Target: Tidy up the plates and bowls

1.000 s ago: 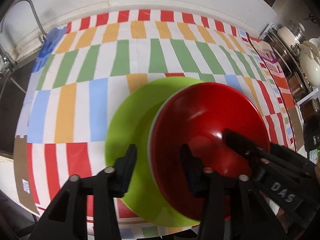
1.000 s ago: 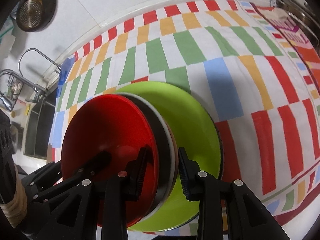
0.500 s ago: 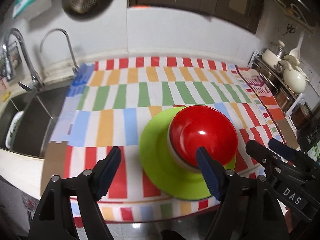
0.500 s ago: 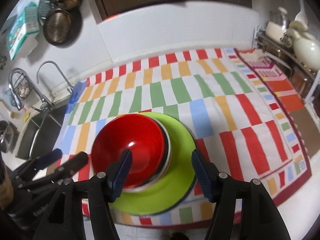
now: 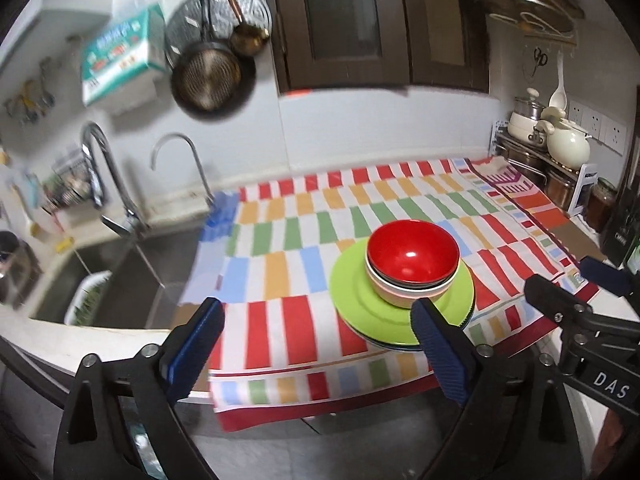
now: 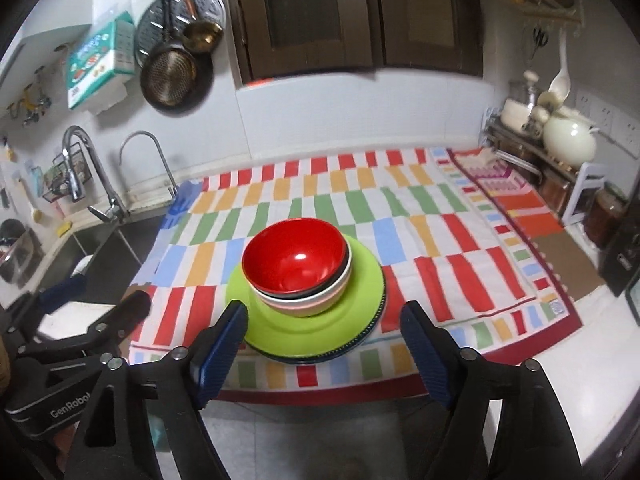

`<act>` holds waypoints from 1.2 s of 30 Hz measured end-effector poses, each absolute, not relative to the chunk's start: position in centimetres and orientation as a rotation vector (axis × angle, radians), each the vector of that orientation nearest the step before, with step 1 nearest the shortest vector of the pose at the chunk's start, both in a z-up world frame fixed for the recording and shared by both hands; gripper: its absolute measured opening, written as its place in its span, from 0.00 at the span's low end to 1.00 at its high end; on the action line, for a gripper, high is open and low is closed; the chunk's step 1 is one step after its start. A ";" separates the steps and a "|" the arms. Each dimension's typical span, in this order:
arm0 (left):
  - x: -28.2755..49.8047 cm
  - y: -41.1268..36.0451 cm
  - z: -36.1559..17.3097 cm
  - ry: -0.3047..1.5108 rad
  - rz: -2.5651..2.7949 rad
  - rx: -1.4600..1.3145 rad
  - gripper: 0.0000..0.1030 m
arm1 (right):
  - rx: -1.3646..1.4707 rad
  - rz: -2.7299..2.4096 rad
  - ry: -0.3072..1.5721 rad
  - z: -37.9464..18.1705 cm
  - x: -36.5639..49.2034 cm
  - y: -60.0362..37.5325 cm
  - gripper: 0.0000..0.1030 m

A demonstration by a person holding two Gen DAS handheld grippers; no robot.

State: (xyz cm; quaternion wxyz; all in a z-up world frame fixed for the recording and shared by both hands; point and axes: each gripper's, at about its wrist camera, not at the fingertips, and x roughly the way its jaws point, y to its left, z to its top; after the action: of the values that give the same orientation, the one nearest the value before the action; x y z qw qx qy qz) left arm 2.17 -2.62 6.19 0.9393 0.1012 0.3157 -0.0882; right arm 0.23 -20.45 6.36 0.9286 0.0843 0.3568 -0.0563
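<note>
A red bowl tops a nest of bowls that sits on a lime green plate. The plate lies on darker plates near the front edge of the striped cloth. My left gripper is open and empty, held back off the counter's front edge, left of the stack. My right gripper is open and empty, also back from the counter, in front of the stack. Each gripper shows in the other's view: the right one and the left one.
A sink with two taps lies left of the cloth. Pots and a cream kettle stand on a rack at the right back. Pans hang on the wall. Jars stand at the far right.
Both grippers have opened, let go of the red bowl, and pulled back and up from the stack. The bowl now rests on the nest of bowls.
</note>
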 end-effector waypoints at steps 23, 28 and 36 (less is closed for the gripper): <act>-15.4 -3.5 8.9 0.478 -0.029 0.170 1.00 | 0.077 -0.042 0.571 9.5 -15.5 -21.7 0.87; -17.1 -3.5 9.4 0.462 -0.016 0.158 1.00 | 0.081 -0.021 0.557 9.9 -17.8 -22.0 0.87; -18.6 -3.5 10.1 0.450 -0.004 0.147 1.00 | 0.069 -0.003 0.530 10.6 -19.6 -22.1 0.87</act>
State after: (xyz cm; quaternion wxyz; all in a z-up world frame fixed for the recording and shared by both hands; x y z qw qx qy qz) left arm -18.60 -3.53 10.07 0.9721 0.0729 0.2228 -0.0018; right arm -19.57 -22.08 10.62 0.9646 0.0341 0.2617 -0.0016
